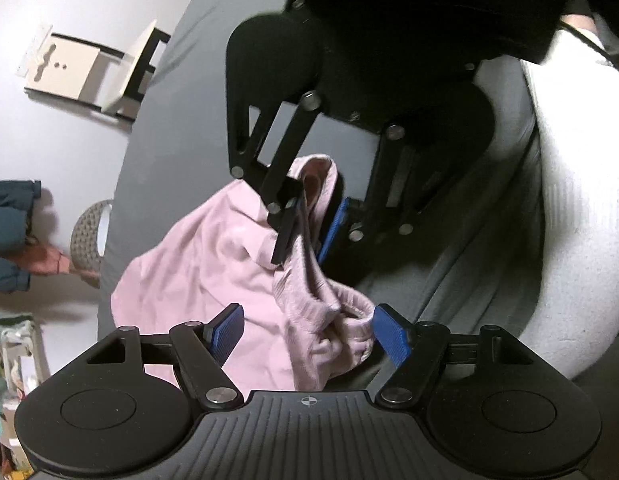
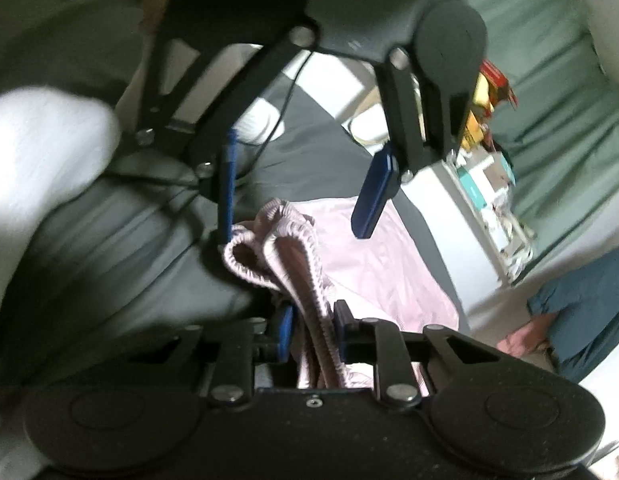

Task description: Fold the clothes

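Two hand-held grippers work one pink garment (image 1: 197, 280) on a bed with a grey sheet (image 1: 173, 128). The right hand-held gripper (image 2: 311, 334) is pinched on the gathered elastic waistband (image 2: 285, 240), with the band running between its blue pads and bunching in loops ahead of them. The left hand-held gripper (image 1: 309, 330) stands spread, its pads on either side of the ribbed band without touching it; seen from the right wrist it hangs just above the loops.

Judgement: a pick-up or re-grip along the waistband, with one end held and the other about to be taken. Whether this leads into a fold or follows one, the frames do not settle. The body of the garment lies rumpled on the sheet, not squared.

Next move calls for: the left jaws closing on a single layer of band, well apart from the right grip, so the edge can be pulled straight.

Edges and room: the bed edge curves close beyond the garment, floor below. A white pillow or duvet (image 1: 581, 208) crowds the other side. Flat sheet lies open behind the garment.
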`<state>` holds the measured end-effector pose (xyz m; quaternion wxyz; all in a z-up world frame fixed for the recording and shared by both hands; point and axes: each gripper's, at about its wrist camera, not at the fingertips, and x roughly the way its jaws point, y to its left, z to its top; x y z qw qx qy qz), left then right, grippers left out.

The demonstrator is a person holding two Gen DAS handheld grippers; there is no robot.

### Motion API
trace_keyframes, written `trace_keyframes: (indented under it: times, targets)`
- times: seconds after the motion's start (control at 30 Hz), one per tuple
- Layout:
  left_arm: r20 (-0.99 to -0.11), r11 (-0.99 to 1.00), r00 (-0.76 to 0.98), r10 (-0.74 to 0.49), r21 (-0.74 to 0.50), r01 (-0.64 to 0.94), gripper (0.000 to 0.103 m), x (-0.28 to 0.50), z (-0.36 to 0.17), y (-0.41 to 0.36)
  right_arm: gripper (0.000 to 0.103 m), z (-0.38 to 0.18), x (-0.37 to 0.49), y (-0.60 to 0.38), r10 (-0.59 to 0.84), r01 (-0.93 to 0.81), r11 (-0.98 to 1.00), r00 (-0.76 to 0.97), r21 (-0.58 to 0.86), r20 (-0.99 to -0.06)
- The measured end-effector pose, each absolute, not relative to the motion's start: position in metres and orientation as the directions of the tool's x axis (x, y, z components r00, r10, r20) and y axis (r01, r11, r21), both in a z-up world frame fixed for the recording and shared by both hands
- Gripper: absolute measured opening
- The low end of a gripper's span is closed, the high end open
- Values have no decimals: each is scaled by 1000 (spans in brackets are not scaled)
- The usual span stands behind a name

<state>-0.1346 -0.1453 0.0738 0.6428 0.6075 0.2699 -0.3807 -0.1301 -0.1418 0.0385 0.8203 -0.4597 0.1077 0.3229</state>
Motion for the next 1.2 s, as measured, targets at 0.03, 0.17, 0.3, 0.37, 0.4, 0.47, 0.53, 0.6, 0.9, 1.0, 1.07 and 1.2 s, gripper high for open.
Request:
trace_keyframes:
  times: [0.03,0.17,0.3,0.37,0.4,0.47,0.53,0.6,0.9,1.0,1.07,1.2]
  targets:
    - [-808,-30,565,-169,577,816,72,-134,74,-145,21,41,-126,-143,435,-639,389,762,-663,-480]
    - [-799,-43,566,-204,585,810,72,-136,81,-141,21,51,-110,-151,450,-681,475,733,-558,-510]
    - [-800,-37,559,-217,579,815,82,-134,83,-138,21,56,-108,-159,465,-699,539,712,-470,-526]
    - [-802,-53,558,-214,580,813,89,-134,79,-139,21,60,-100,-162,473,-704,561,705,-436,-529]
    - [-802,-65,559,-211,582,810,89,-136,76,-139,21,60,-100,-164,475,-705,568,702,-424,-530]
    - [-790,-96,580,-200,605,790,89,-137,70,-143,21,62,-100,-167,480,-706,584,698,-400,-532]
    - [-768,-123,614,-183,637,761,89,-137,62,-146,21,63,-103,-170,485,-709,601,691,-369,-536]
    - [-732,-126,666,-143,681,722,89,-129,54,-150,21,64,-102,-172,490,-711,610,686,-351,-538]
    - [-713,-249,699,-58,688,681,89,-117,28,-159,21,69,-98,-180,511,-719,635,666,-283,-544]
    - [-722,-251,687,-82,682,687,88,-115,31,-168,21,69,-96,-181,518,-724,633,658,-272,-547]
    - [-718,-263,691,-87,685,679,88,-116,31,-170,21,69,-93,-182,522,-728,634,652,-262,-550]
    - [-743,-246,667,-51,657,713,59,-113,28,-173,21,69,-93,-183,529,-733,631,645,-252,-552]
